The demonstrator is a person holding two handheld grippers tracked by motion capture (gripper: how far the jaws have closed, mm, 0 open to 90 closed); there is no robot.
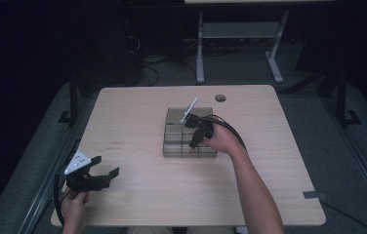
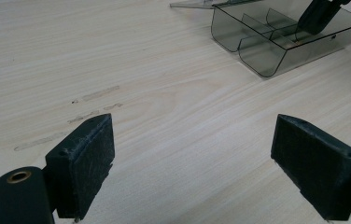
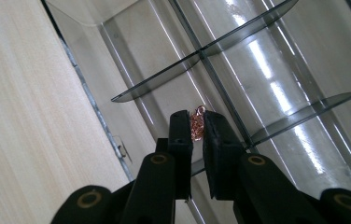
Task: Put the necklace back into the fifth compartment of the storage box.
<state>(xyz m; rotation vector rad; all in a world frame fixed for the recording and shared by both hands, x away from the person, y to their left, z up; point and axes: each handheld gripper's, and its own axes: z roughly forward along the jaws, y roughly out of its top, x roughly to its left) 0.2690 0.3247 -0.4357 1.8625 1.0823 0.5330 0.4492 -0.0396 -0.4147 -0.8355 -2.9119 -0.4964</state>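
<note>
right gripper [image 3: 197, 126] pinches copper chain [image 3: 197, 125] over divided tray [image 3: 267, 70], likely sorting it; left gripper [image 2: 192, 163] idle, jaws wide, empty.

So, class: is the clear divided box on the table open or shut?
Open. The box has no lid over its compartments, and the right tongs reach down inside, shut on a small copper chain.
</note>
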